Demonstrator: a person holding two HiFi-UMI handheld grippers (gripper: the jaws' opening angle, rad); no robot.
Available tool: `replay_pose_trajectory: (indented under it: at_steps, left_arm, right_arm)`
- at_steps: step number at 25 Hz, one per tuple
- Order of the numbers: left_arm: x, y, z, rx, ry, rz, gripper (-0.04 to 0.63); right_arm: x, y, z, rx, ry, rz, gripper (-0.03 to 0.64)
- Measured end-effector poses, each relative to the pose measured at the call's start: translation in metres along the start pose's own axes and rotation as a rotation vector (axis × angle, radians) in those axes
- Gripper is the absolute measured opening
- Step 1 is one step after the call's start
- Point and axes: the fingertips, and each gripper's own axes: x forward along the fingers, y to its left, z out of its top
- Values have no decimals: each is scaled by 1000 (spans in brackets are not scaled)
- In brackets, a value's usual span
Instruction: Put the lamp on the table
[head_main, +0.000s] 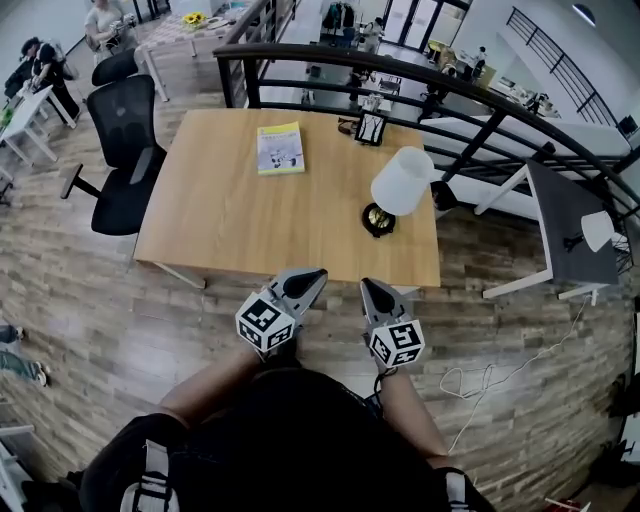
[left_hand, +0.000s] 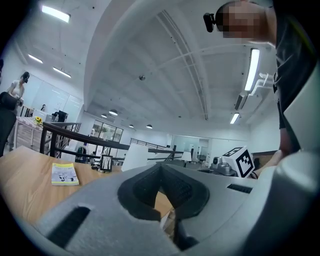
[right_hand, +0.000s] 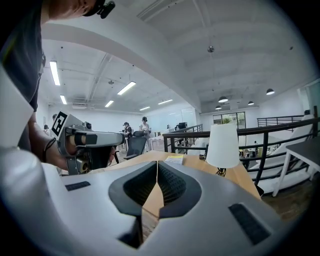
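Observation:
The lamp (head_main: 402, 182), with a white shade and a dark round base, stands upright on the wooden table (head_main: 230, 220) near its right front corner. It also shows as a white shade in the right gripper view (right_hand: 223, 146) and the left gripper view (left_hand: 134, 157). Both grippers hover side by side just off the table's front edge, apart from the lamp. My left gripper (head_main: 318, 272) (left_hand: 161, 166) is shut with nothing in it. My right gripper (head_main: 366, 284) (right_hand: 157, 163) is shut and empty too.
A yellow book (head_main: 280, 148) and a small picture frame (head_main: 371, 128) lie at the table's far side. Black office chairs (head_main: 125, 150) stand to the left, a black railing (head_main: 420, 80) runs behind, and a grey side table (head_main: 570, 235) sits to the right. A white cable (head_main: 490, 380) trails on the floor.

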Motion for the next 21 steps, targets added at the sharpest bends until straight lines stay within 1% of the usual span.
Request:
replay_pose_trajectory:
  at_steps: [5,10,21]
  left_arm:
    - [-9,-37,-16,-10,2,33,8]
    - [-20,-83,-31,-20,-1,42,8]
    - [-30,-147,-35,7,-20,60,8]
  right_arm:
    - [-33,11,-18,16,6,36,18]
    - [-74,24,-24,3,-1,63,18]
    - [-140,34,-22,-18,-32,85,18]
